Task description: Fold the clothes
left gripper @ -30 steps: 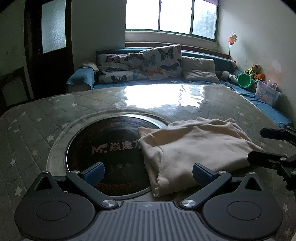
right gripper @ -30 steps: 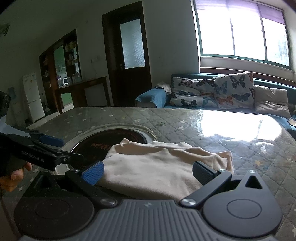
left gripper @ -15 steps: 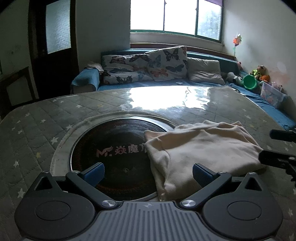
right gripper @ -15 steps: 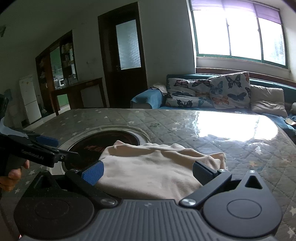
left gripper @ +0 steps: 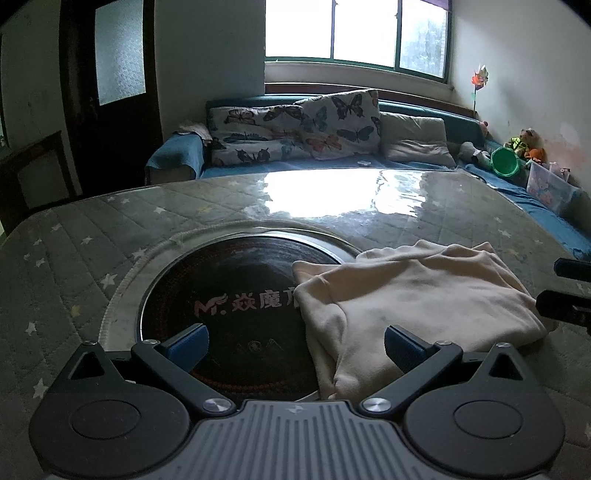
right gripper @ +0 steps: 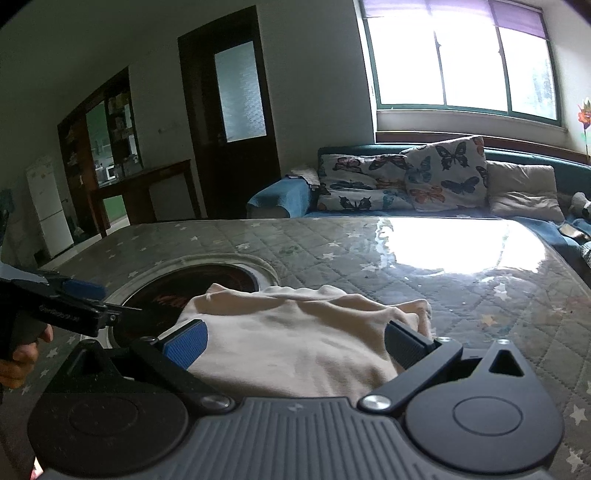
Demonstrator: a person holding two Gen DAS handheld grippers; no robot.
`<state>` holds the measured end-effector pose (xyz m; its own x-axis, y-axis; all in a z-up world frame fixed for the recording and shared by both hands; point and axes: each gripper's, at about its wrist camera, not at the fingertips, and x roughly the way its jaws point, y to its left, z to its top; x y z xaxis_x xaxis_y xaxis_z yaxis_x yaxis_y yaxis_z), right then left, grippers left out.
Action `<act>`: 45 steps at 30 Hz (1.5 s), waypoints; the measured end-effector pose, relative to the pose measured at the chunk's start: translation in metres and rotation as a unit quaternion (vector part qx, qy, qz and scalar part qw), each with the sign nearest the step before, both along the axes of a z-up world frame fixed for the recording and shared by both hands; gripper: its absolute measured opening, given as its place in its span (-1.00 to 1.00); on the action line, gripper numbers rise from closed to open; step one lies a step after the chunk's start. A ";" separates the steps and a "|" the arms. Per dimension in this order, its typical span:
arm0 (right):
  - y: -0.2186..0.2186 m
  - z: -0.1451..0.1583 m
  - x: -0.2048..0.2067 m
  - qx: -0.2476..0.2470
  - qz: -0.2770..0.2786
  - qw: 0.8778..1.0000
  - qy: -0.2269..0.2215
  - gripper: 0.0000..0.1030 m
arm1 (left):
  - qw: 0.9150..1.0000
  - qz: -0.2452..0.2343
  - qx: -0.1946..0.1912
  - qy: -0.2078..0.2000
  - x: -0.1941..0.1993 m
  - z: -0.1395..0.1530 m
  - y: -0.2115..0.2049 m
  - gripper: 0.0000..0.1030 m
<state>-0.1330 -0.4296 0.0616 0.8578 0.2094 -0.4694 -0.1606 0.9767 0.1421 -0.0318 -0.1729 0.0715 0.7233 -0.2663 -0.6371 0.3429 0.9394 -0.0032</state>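
A cream garment (left gripper: pixel 417 302) is seen lying folded into a rough rectangle on a quilted, star-patterned table cover (left gripper: pixel 92 236). Its left edge is draped over the rim of a round black cooktop (left gripper: pixel 229 295) set into the table, whose red logo is partly covered by the cloth. The rest of the garment is spread on the cover to the right of the cooktop.

The left gripper (left gripper: pixel 293 341) is held low above the near edge of the cooktop with its blue-padded fingers (left gripper: pixel 188 341) spread wide; nothing is gripped between them. The near left corner of the garment is seen just ahead of the right finger, and contact cannot be judged.

The right gripper (right gripper: pixel 295 341) is held at the garment's right side, its fingers (right gripper: pixel 184 343) likewise spread wide, with the cloth (right gripper: pixel 295 343) filling the gap between them but not pinched. In the left wrist view its two dark finger tips (left gripper: pixel 565 291) are seen at the frame's right edge, just beside the garment.

In the right wrist view the left gripper (right gripper: pixel 85 299) is seen from the side above the cooktop (right gripper: pixel 192 284), held by a hand (right gripper: pixel 22 354).

Behind the table a blue sofa (left gripper: pixel 177 155) with butterfly cushions (left gripper: pixel 295 125) is seen beneath a bright window (left gripper: pixel 354 33).
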 end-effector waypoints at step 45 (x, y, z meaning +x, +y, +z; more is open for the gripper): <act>-0.086 -0.055 0.066 0.105 -0.053 0.986 0.120 0.31 | 0.997 -0.015 -0.024 0.077 0.058 -0.031 -0.005 0.86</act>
<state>-0.0671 -0.5160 0.0065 0.7495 0.2379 -0.6178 0.0042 0.9315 0.3637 0.0262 -0.1780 0.0406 0.6099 -0.3192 -0.7254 0.3628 0.9262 -0.1025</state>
